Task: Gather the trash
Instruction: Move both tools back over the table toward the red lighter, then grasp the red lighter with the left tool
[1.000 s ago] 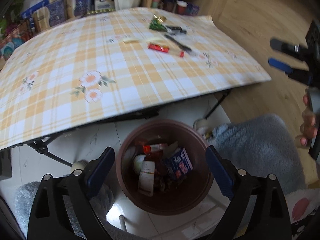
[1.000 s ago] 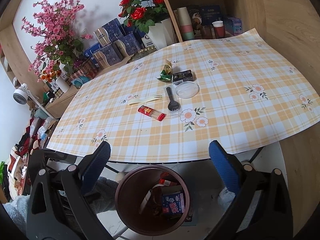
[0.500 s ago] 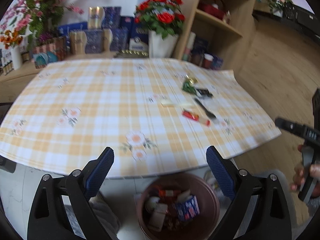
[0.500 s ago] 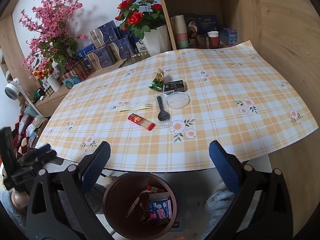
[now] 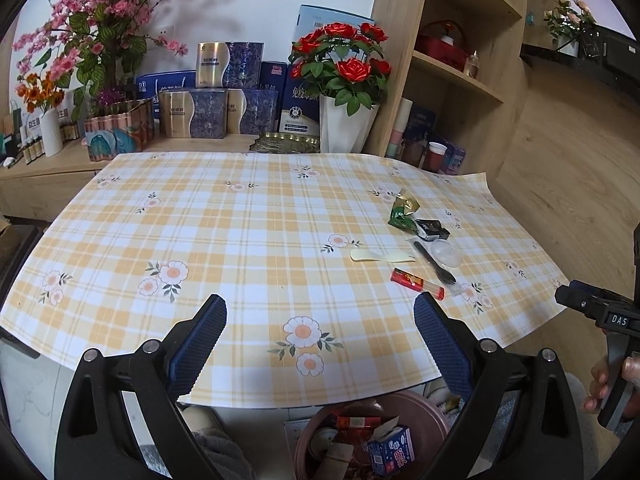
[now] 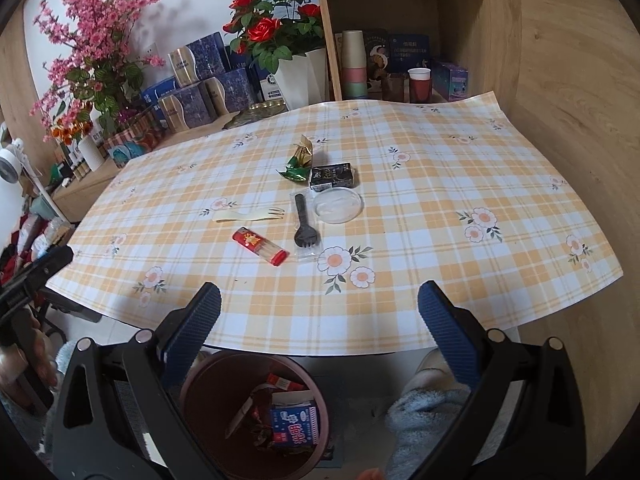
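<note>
Trash lies on the plaid tablecloth: a red tube, a cream fork, a black fork, a clear lid, a black box and a green wrapper. A brown bin with trash inside stands on the floor below the table's near edge. My left gripper is open and empty over the near edge. My right gripper is open and empty, short of the trash.
Rose vase, boxes and pink flowers line the back ledge. A shelf with cups stands back right. Grey slippers lie on the floor beside the bin.
My left gripper has risen from over the bin and tilted up toward the tabletop. My right gripper has moved slightly forward and higher. Both stay open.
</note>
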A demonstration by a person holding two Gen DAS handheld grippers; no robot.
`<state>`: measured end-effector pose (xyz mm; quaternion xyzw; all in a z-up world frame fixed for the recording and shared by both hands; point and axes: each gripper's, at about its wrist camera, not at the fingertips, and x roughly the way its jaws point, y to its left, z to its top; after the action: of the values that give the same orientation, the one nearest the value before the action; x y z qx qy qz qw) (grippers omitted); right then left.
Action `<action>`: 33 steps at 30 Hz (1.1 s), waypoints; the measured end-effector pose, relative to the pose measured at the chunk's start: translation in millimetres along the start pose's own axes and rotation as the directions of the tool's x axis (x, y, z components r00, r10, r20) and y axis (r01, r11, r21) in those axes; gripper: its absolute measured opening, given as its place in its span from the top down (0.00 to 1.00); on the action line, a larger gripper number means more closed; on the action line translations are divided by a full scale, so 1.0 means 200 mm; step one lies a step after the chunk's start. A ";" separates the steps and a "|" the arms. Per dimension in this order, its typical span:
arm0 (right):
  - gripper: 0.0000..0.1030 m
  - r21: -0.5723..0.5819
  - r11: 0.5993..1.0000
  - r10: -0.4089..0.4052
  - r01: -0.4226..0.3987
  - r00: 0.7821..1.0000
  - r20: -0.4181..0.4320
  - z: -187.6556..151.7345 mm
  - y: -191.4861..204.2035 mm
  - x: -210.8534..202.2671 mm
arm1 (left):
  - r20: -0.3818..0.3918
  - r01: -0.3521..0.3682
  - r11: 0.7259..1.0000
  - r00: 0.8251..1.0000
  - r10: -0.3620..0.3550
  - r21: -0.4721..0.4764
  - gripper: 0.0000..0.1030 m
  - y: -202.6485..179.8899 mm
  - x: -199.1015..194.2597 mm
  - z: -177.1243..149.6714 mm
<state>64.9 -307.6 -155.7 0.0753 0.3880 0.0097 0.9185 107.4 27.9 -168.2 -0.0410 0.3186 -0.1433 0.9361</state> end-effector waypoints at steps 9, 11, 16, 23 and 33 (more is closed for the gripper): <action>0.06 -0.041 0.999 -0.011 0.010 1.000 -0.026 0.01 0.02 0.08 | -0.007 0.005 1.000 1.000 -0.005 0.021 0.10 -0.02 0.08 0.01; 0.06 -0.043 0.999 -0.017 0.015 0.999 -0.031 0.01 0.02 0.11 | -0.013 0.007 1.000 1.000 -0.007 0.022 0.10 -0.02 0.10 0.01; 0.06 -0.035 0.999 -0.019 0.017 0.999 -0.043 0.01 -0.01 0.17 | -0.036 0.013 1.000 0.999 -0.012 0.023 0.10 -0.03 0.16 0.01; 0.06 -0.047 0.999 -0.028 0.026 0.999 -0.040 0.04 -0.04 0.21 | -0.063 0.020 0.999 0.998 -0.018 0.030 0.10 -0.06 0.26 0.02; 0.06 -0.022 0.999 -0.041 0.040 0.998 -0.043 0.07 -0.12 0.28 | -0.084 0.043 0.998 0.996 -0.039 0.044 0.10 -0.12 0.36 0.04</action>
<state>113.8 -328.1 -189.1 0.0574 0.4093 -0.0030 0.9106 160.8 -17.1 -200.5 -0.0201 0.3529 -0.1714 0.9196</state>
